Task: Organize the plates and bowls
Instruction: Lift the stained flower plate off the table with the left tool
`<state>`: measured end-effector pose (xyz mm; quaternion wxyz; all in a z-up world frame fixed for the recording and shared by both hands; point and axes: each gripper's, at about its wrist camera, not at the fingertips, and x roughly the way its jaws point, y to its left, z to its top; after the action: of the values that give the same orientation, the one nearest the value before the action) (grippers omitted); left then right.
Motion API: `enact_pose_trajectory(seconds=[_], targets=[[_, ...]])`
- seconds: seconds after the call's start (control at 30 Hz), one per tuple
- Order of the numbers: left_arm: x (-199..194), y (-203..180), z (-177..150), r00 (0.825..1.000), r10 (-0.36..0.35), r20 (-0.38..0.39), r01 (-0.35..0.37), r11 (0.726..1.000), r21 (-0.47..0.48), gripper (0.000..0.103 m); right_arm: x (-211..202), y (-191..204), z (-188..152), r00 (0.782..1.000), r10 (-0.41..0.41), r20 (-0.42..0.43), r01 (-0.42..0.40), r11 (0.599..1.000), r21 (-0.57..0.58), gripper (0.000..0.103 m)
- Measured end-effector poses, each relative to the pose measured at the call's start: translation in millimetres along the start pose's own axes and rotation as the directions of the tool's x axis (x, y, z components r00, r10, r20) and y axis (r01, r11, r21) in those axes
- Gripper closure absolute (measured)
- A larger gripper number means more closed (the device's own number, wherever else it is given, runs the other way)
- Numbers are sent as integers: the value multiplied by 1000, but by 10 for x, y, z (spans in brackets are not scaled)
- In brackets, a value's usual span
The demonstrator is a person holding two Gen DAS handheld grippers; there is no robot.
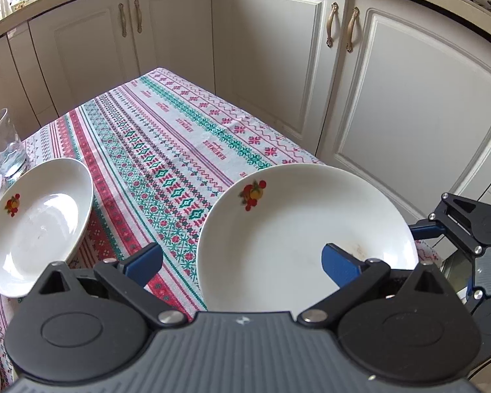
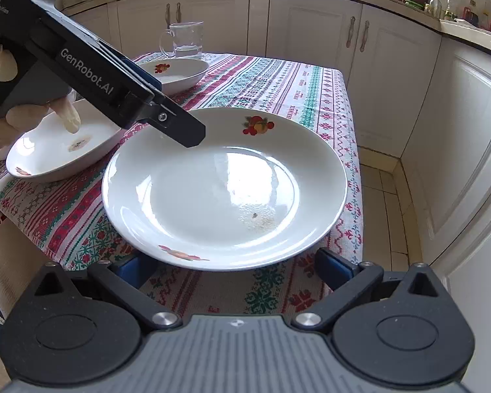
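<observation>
- My left tongs (image 1: 242, 262) stand wide open, gripping nothing; one blue finger (image 1: 144, 262) is over the cloth (image 1: 167, 137), the other (image 1: 340, 263) over the big plate's (image 1: 298, 222) near rim.
- My right tongs (image 2: 235, 265) are also spread wide and empty, fingers either side of the big plate's (image 2: 226, 186) near edge; whether they touch it I cannot tell.
- From the right wrist, the left tongs (image 2: 114, 75) come in from 10 o'clock, tip above the plate's far-left rim. A gloved hand (image 2: 32, 118) holds the handle.
- The plate sits at the table's right corner, white, with fruit decals at the rim and a small brown smear in the well.
- A bowl (image 2: 62, 150) lies at 9 o'clock of the plate, just beside it; contact unclear.
- A second bowl (image 2: 180, 72) lies at 11 o'clock, well apart from the plate.
- A mug (image 2: 183, 39) of clear glass stands upright just behind the far bowl.
- In the left view a bowl (image 1: 36, 222) sits at 9 o'clock, a glass (image 1: 3, 144) just beyond it.
- White cabinets (image 1: 278, 49) run behind the table.
</observation>
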<state>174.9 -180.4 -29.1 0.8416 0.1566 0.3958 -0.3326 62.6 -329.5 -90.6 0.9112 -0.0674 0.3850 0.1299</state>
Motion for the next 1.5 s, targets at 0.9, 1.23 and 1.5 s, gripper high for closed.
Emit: enact_pose_trajectory(seconds=[0.9, 1.23, 1.5], targets=[[481, 128, 251, 972, -154, -178, 154, 988, -9, 26, -47, -43, -49, 995, 78, 58, -72, 992, -100, 0], [545, 124, 278, 967, -158, -200, 161, 987, -2, 28, -12, -80, -17, 994, 98, 52, -93, 991, -101, 0], [542, 157, 271, 965, -171, -198, 174, 985, -3, 28, -6, -56, 19, 996, 83, 30, -79, 990, -118, 0]])
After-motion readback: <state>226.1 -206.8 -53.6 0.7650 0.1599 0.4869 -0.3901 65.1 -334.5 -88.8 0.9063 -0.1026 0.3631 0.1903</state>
